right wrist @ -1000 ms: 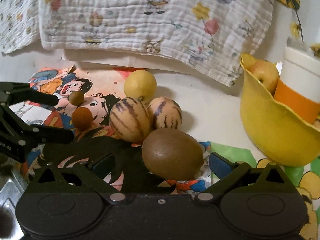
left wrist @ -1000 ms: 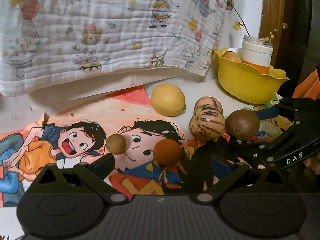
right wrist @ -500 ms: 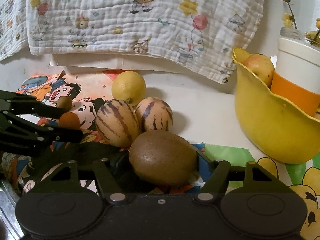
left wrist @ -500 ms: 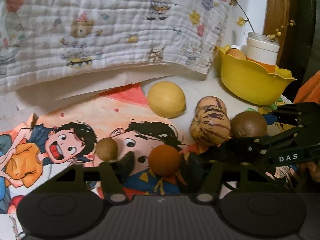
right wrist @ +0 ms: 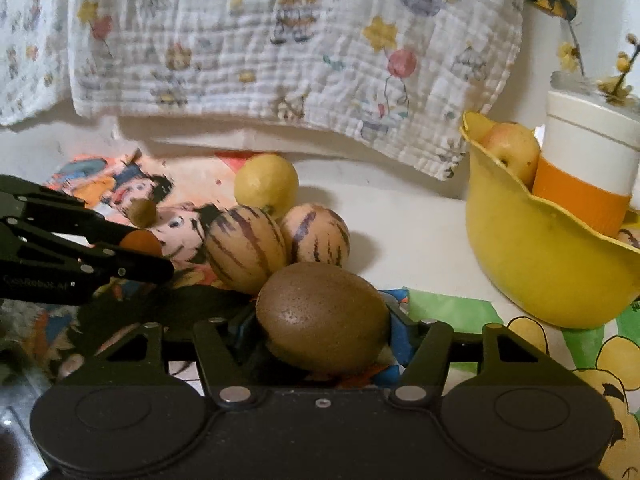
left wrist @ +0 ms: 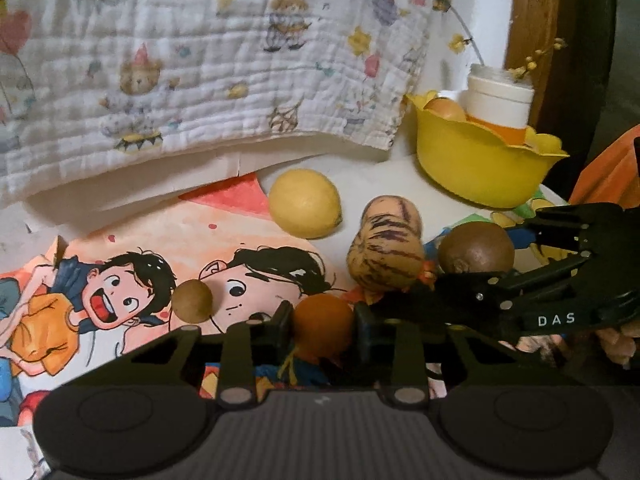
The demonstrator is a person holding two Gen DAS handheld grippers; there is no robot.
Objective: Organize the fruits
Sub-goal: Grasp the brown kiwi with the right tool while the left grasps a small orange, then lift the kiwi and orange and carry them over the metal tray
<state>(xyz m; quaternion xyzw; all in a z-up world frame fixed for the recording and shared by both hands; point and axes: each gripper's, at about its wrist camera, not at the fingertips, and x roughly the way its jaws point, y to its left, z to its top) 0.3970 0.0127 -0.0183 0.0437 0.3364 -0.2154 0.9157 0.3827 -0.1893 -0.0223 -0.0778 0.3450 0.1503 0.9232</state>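
My left gripper (left wrist: pixel 323 327) has its jaws closing on a small orange fruit (left wrist: pixel 322 318), and both pads touch its sides. In the right wrist view a brown kiwi (right wrist: pixel 320 312) sits between the closing jaws of my right gripper (right wrist: pixel 322 334), pads against it. Both fruits rest low over the cartoon mat (left wrist: pixel 160 248). The kiwi (left wrist: pixel 476 250) and the right gripper's black fingers (left wrist: pixel 500 292) also show at the right of the left wrist view. The yellow bowl (right wrist: pixel 540 264) stands at the far right with an apple (right wrist: pixel 512 152) inside.
A lemon (left wrist: pixel 305 203), two striped melons (right wrist: pixel 245 249) (right wrist: pixel 316 236) and a small brown fruit (left wrist: pixel 192 301) lie on the mat. A white and orange cup (right wrist: pixel 588 168) stands in the bowl. A printed cloth (left wrist: pixel 200 60) hangs behind.
Both grippers went from wide open to closed around their fruits: the left on the small orange fruit, the right on the kiwi. Neither hand shifted much.
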